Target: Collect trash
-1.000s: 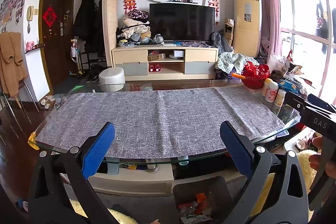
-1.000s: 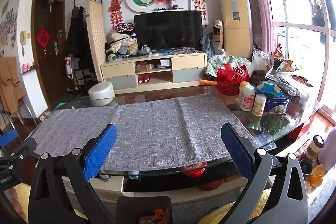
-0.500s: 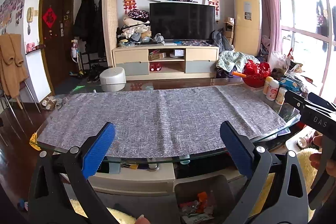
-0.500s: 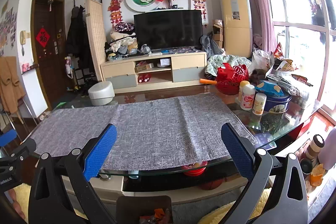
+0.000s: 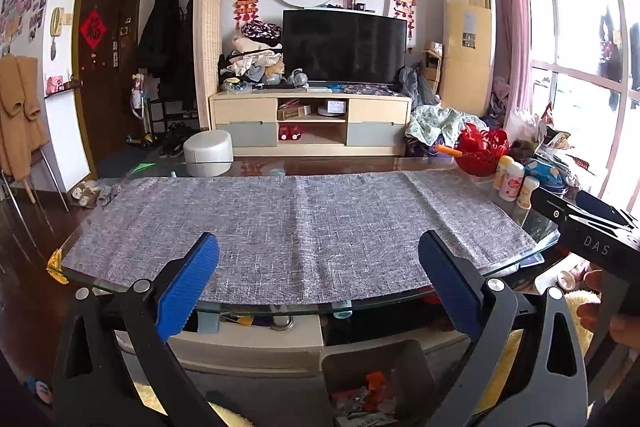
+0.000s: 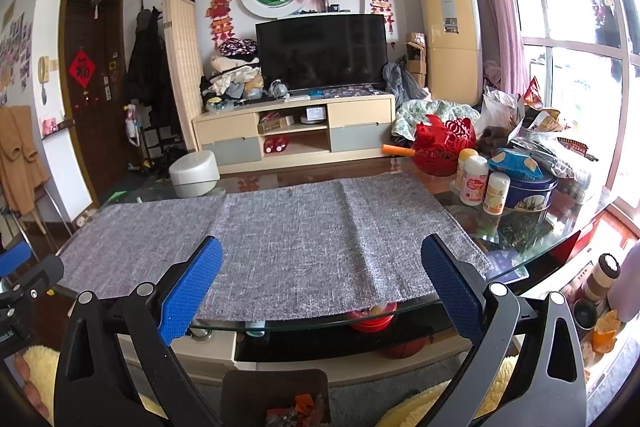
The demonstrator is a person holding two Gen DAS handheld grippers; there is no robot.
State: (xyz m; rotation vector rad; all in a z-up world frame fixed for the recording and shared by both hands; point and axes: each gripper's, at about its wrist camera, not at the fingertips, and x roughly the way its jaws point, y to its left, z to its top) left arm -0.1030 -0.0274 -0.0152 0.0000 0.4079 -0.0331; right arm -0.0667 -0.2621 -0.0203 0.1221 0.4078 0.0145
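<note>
A grey bin (image 5: 376,359) holding several scraps of trash (image 5: 370,393) stands on the floor below the table's near edge, between and under my left gripper's fingers. My left gripper (image 5: 318,283) is open and holds nothing. The same bin (image 6: 276,393) with scraps (image 6: 302,407) shows low in the right wrist view. My right gripper (image 6: 322,285) is open and holds nothing. Both grippers hover in front of the glass table (image 5: 100,223), whose grey cloth (image 5: 296,223) has nothing on it. The right gripper's body (image 5: 588,235) shows at the right of the left wrist view.
Bottles (image 6: 474,181), a blue tin (image 6: 528,193), a red basket (image 6: 444,143) and snack bags (image 6: 552,135) crowd the table's right end. Orange peel (image 6: 602,333) and cups (image 6: 602,277) lie on a low shelf at the right. A white stool (image 5: 208,149) and TV cabinet (image 5: 310,123) stand beyond.
Both views have barely shifted; the left wrist camera has risen slightly, so the table sits a little lower in frame. Both grippers stay open.
</note>
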